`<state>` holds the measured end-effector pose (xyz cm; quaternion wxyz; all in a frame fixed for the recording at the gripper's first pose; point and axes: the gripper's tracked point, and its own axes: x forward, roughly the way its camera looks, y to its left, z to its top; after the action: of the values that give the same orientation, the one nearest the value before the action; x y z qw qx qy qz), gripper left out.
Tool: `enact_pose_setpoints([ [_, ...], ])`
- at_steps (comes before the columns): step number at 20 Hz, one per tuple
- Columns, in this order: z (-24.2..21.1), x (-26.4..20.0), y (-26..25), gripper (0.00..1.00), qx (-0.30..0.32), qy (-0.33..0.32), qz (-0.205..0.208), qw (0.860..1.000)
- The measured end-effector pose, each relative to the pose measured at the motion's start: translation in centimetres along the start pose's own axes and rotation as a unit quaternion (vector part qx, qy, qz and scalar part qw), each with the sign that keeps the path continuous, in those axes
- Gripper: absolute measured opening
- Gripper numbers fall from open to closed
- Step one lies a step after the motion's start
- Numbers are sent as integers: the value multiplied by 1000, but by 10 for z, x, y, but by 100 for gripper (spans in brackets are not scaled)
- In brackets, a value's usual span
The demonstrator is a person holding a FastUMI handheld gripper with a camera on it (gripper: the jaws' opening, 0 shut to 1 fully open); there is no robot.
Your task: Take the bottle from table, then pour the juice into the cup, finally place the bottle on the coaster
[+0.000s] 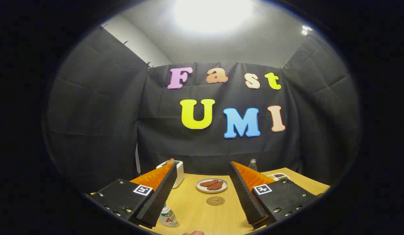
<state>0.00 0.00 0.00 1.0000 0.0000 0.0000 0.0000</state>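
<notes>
My gripper (202,164) is open, held above the wooden table (195,212), with nothing between its fingers. A small white bottle (169,218) with a green and red label stands on the table below the near end of the left finger (156,195), which hides part of it. The round brown coaster (216,200) lies flat on the table between the fingers, ahead of the bottle and to its right. A pale thing shows under the right finger (247,192), too hidden to name.
A white plate (202,187) with brown food sits beyond the coaster. A white boxy appliance (178,173) stands at the back left, a clear bottle (252,164) at the back right, and a small tray (278,176) further right. A fingertip (193,233) shows nearest to me.
</notes>
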Motion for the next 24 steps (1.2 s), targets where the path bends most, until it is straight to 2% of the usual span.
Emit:
enact_pose_setpoints([
  [7,1,7,19,97,4,-1,15,1000],
  [16,0,8,18,96,11,-5,3,1000],
  [24,-22,15,48,97,11,-2,6,1000],
])
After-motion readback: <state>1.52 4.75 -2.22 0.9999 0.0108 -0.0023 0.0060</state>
